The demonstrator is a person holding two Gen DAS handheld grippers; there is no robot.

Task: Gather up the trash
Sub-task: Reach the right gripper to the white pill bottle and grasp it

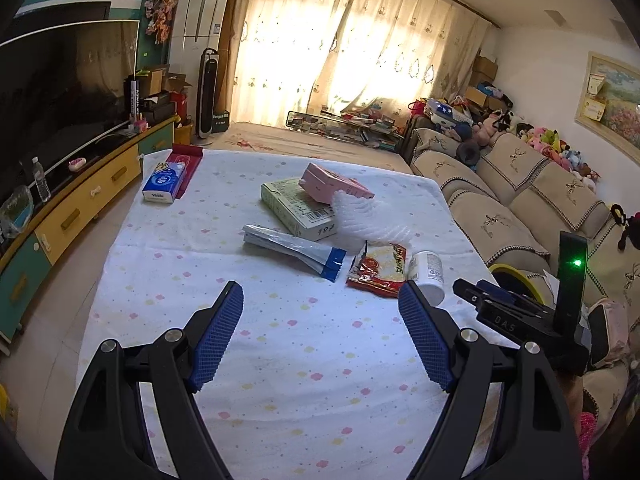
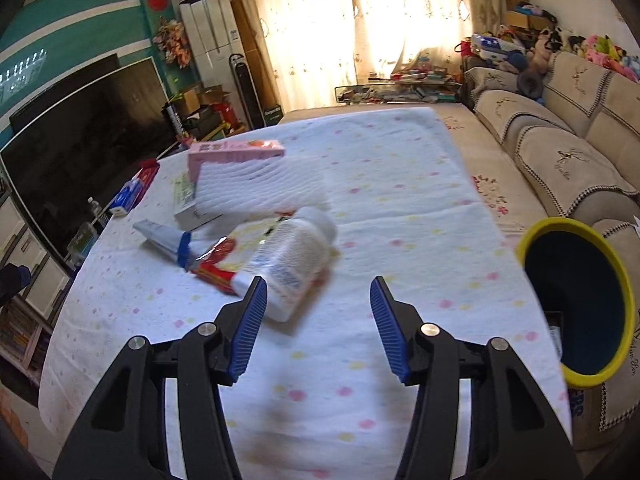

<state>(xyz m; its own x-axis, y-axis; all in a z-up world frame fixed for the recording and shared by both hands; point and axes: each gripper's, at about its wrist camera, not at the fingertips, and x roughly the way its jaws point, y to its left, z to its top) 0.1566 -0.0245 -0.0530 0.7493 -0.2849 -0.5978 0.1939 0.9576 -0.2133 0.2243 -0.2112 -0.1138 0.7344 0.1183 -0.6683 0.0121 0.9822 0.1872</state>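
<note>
The right gripper (image 2: 318,324) is held with its jaws wide apart and nothing between them, low in the frame, above the spotted cloth (image 2: 400,208). Just beyond its left pad, the white bottle (image 2: 298,260) is seen lying on its side at frame centre, its base resting against the red wrapper (image 2: 214,264). The left gripper (image 1: 320,332) is likewise held spread and empty, with the same bottle (image 1: 427,272) just past its right pad. Further out, in the left view, the blue-tipped tube (image 1: 294,250), the green box (image 1: 298,210), the pink box (image 1: 334,184) on top of it and the white foam net (image 1: 370,220) are gathered mid-frame. The bin (image 2: 576,304), yellow-rimmed, is seen at the right edge of the right view, beside the table. The bottle is judged the step in hand: the right jaws should be shifted left until the bottle's body is centred between the pads, closed across its width, not its length, and the wrapper left undisturbed.
</note>
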